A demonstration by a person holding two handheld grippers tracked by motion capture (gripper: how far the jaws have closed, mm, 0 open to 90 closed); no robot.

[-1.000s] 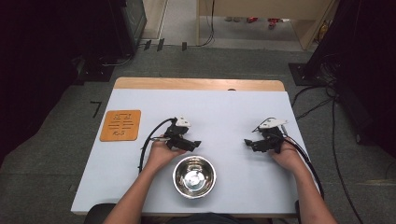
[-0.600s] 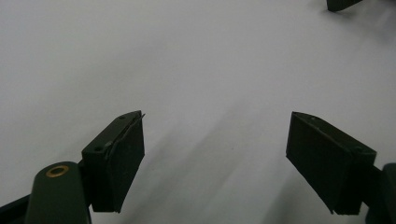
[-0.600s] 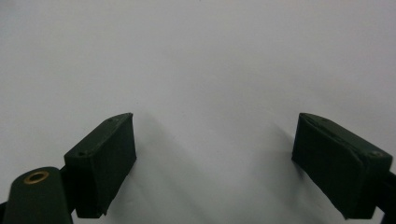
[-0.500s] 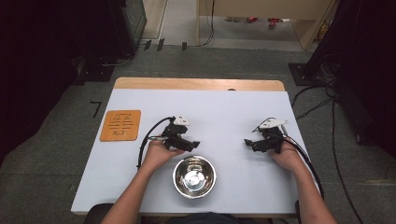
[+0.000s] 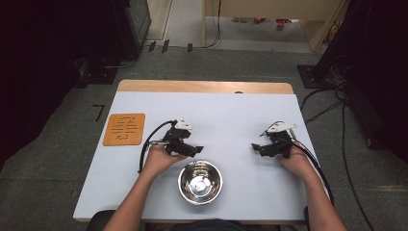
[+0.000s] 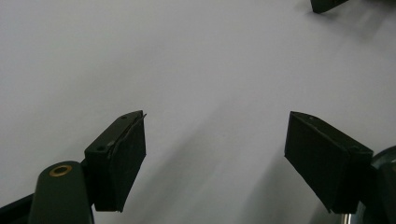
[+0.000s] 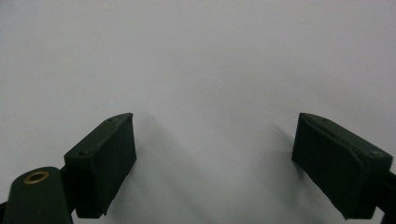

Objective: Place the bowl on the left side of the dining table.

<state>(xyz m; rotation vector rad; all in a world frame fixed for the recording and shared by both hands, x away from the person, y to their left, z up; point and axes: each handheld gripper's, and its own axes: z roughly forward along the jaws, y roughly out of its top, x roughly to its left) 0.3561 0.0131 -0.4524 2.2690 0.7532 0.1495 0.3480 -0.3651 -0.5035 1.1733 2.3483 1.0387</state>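
Observation:
A shiny steel bowl (image 5: 200, 182) stands empty near the table's front edge, between my two hands. My left gripper (image 5: 196, 149) lies low over the table just beyond the bowl's left rim and points right. It is open with nothing between its jaws, and the left gripper view (image 6: 215, 126) shows bare tabletop between them. My right gripper (image 5: 256, 148) rests to the right of the bowl and points left toward the other one. It is open and empty too, with only tabletop between its jaws in the right gripper view (image 7: 215, 121).
An orange square mat (image 5: 124, 129) with pale markings lies flat at the table's left side. The pale table (image 5: 226, 115) has a wooden strip (image 5: 204, 86) along its far edge. Black cables trail from both grippers, and dark equipment stands on the floor around the table.
The left gripper has shifted very slightly to the left beside the bowl. The right gripper and the bowl have stayed put.

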